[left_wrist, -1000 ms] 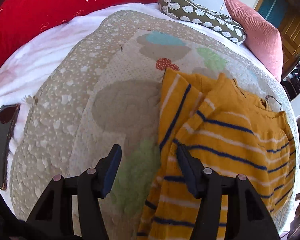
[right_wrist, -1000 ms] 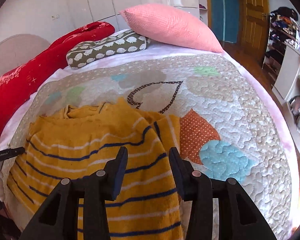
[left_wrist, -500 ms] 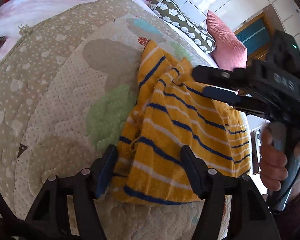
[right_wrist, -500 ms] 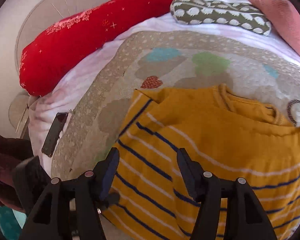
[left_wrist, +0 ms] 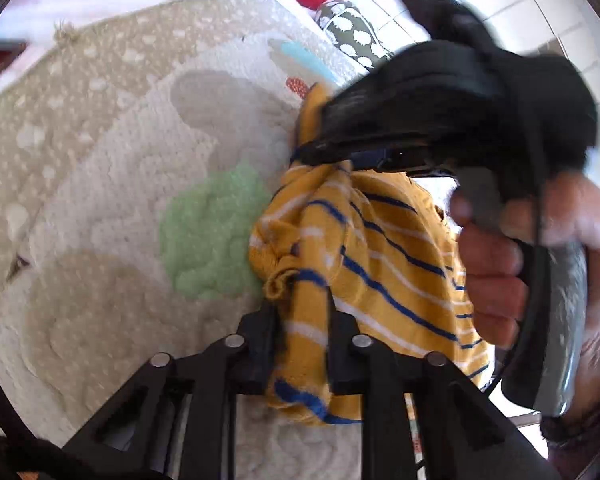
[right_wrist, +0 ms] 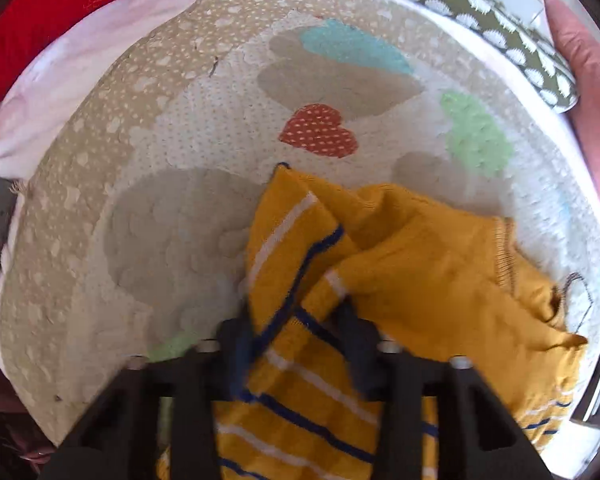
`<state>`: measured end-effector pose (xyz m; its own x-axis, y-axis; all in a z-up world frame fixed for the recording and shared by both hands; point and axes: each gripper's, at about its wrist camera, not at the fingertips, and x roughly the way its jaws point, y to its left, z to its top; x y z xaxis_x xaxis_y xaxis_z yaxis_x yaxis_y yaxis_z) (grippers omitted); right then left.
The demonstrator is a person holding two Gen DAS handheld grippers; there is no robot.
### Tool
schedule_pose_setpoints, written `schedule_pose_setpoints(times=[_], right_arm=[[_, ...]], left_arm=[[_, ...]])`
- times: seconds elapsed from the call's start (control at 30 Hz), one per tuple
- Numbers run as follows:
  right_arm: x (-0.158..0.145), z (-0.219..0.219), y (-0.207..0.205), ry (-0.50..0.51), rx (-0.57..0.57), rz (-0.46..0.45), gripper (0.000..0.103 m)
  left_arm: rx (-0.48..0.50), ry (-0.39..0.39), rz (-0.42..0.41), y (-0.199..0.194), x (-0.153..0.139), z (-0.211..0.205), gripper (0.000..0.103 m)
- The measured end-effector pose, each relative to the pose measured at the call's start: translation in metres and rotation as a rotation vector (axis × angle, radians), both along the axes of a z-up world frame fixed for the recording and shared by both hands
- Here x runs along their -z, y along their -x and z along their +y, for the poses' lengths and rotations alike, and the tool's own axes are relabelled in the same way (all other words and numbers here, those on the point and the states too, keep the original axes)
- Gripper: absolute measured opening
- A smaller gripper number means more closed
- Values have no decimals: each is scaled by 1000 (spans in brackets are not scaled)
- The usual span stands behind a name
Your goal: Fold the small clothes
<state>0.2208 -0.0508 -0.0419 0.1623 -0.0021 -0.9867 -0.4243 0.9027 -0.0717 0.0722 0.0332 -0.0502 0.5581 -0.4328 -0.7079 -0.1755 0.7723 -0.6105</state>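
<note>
The yellow striped sweater [right_wrist: 432, 276] lies bunched on the patchwork quilt [right_wrist: 204, 216] of a bed, its left edge now lifted into ridges. Half a second ago both grippers stood wide over flat cloth; now both are closing on it. The left gripper [left_wrist: 302, 344] has narrowed onto the hem corner, a fold of striped knit squeezed between its fingers. The right gripper [left_wrist: 320, 152], held by a hand [left_wrist: 540, 256], has swung across and pinches the same side farther up, near the sleeve; in its own view cloth fills the gap. With two points of that edge caught, the side looks ready to be carried over in a fold.
</note>
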Motion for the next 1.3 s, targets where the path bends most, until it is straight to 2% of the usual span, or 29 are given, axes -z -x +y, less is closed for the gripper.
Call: schedule_pose_setpoints(times=[0.03,0.23,0.37,0.47,0.6,0.7,0.77,0.87,0.93,1.0,1.03,1.1,1.17,1.2,1.3], right_arm=[[-6,-6,3,-39,8,-2,13],[-59,-62,28,-195,31,-112,10],[-103,-120,40,-295,89,-186,10],[-126,-183,47,-338,147,-236,10],[-127,-274,47,-345,283,-259,10],[-105,-335,45,-356,402,-242,10],[-84,-362,44,-365,466,-217,10],[-61,-384,42,-399,513,-199,15],[-63,-399,46,-403,578,-268,23],[-72,-411,57,-472,604,-288,33],[-76,-416,65,-510,603,-283,38],[-84,-418,84,-572,585,-274,42],[-88,-410,104,-606,535,-270,54],[-86,-404,113,-592,508,-264,59],[-73,-381,135,-537,452,-233,61]], left_arm=[[0,-8,-8,2,-4,-3,16],[62,-37,-85,17,-50,-52,15],[182,-72,-132,16,-80,-123,15],[282,-111,-151,6,-94,-184,15],[409,-139,-151,-4,-92,-257,16],[478,-158,-121,-11,-83,-295,16],[516,-142,-111,-7,-83,-303,16],[568,-158,-144,13,-97,-302,17],[582,-194,-175,29,-107,-297,21],[569,-246,-196,38,-113,-285,30],[555,-266,-202,45,-113,-278,34],[517,-291,-193,55,-108,-261,35],[490,-284,-169,62,-104,-244,35],[467,-281,-155,66,-102,-237,35],[409,-247,-106,67,-94,-213,35]])
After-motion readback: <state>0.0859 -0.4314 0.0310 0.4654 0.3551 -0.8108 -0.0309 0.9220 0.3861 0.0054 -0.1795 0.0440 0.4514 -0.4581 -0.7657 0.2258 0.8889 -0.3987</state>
